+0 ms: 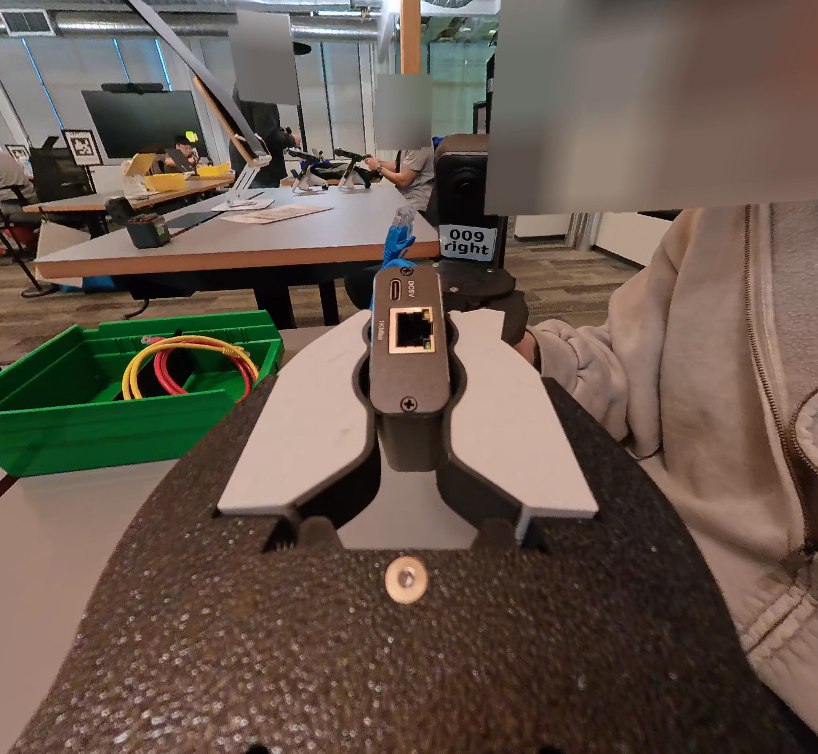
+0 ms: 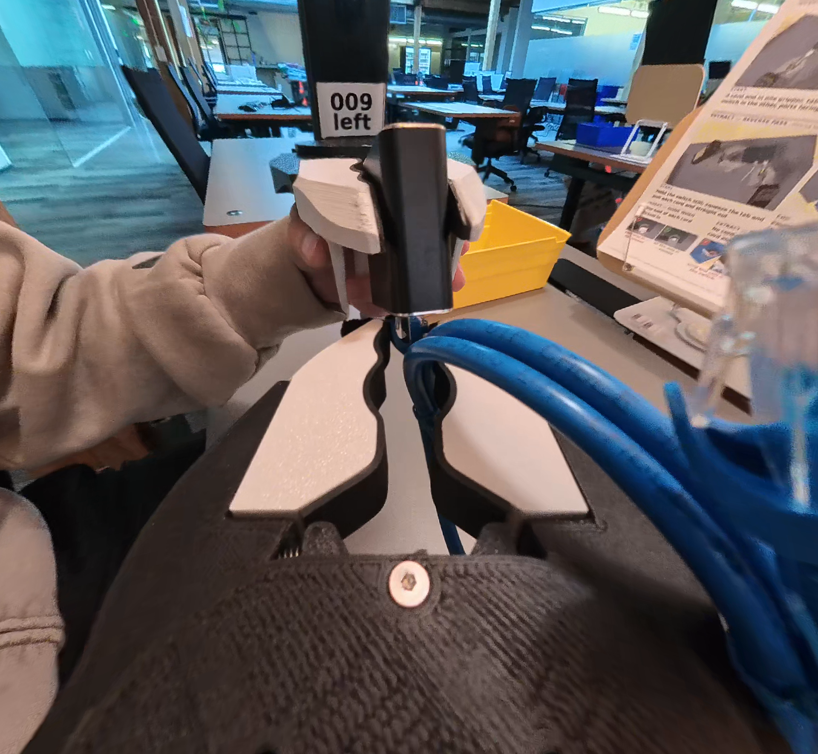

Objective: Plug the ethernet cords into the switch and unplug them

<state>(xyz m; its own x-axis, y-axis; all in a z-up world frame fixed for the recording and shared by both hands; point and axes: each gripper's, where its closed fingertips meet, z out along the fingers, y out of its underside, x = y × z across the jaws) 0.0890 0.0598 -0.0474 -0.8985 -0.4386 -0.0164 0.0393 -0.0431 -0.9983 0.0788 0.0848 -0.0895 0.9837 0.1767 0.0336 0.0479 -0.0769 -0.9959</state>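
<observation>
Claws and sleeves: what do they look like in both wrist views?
Both claws, left claw and right claw, have pale grey curved finger plates with black scalloped inner edges, on a speckled black base with a silver screw. Each carries a black camera with a white label. The person wears a beige zip hoodie; ribbed sleeve.

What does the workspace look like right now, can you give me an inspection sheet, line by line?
Surface: grey table, mostly bare near the claws.
Job's things: black switch held upright, its near port empty; blue ethernet cord at its far end, whether seated cannot be told.
Clutter: green bin holding yellow cord and red cord; yellow bin; instruction board.
Grippers: left claw shut on switch; right claw shut on blue ethernet cord.
Cables: blue loops beside right claw.
Surroundings: office desks, chairs, people.
</observation>
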